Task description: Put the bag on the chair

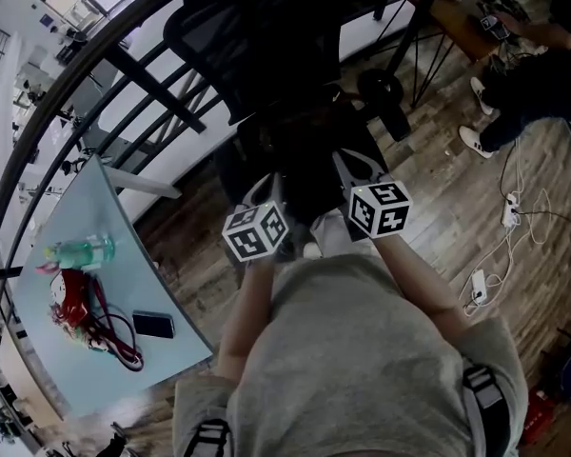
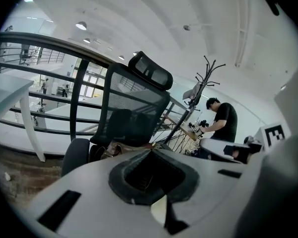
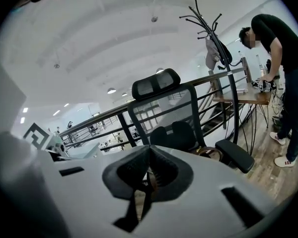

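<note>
A black mesh office chair [image 1: 257, 55] [image 2: 134, 108] [image 3: 164, 118] stands right in front of me. On its seat lies a dark bag with brown handles [image 2: 115, 150] [image 3: 212, 153]; in the head view it is lost in the dark seat. My left gripper [image 1: 265, 188] [image 2: 151, 150] and right gripper [image 1: 348, 162] [image 3: 150, 148] hover side by side short of the seat, pointing at the chair. Both have their jaws together. A thin brown sliver shows in the right one's slit; I cannot tell whether it is floor or strap. Neither gripper touches the bag.
A pale blue table [image 1: 105, 265] at my left carries a green bottle [image 1: 81, 252], a red strappy thing [image 1: 71, 307] and a phone [image 1: 153, 326]. A black railing [image 1: 95, 74] runs behind the chair. A person [image 3: 283, 68] stands at a desk on the right; cables [image 1: 509, 212] lie on the wooden floor.
</note>
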Demonstrator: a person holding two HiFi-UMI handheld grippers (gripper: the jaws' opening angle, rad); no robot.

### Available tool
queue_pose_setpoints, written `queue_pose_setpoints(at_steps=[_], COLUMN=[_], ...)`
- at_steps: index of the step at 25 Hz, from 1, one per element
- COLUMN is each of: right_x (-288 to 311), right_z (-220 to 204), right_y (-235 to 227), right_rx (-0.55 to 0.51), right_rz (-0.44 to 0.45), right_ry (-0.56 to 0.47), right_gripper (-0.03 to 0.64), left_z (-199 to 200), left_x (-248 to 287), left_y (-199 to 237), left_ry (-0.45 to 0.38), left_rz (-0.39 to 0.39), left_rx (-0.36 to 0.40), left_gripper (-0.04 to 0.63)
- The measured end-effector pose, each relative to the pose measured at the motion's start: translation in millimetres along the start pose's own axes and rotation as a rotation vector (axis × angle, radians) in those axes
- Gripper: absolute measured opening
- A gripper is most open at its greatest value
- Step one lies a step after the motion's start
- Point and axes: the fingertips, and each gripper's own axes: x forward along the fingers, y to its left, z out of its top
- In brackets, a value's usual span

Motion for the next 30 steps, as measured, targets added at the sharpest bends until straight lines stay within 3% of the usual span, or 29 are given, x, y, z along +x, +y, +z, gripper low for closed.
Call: queue_pose_setpoints(at_steps=[30], right_x=[-12], right_z=[-3], right_y=[24], right_rx=[-0.023], right_rz=[0.051], right_ry=[0.002], right_gripper=[0.003], left_z=[-6], left_x=[-10], left_y=[-10], left_ry=[0.021], left_rz=[-0.051], left_rx=[-0.004], left_gripper=[0.003])
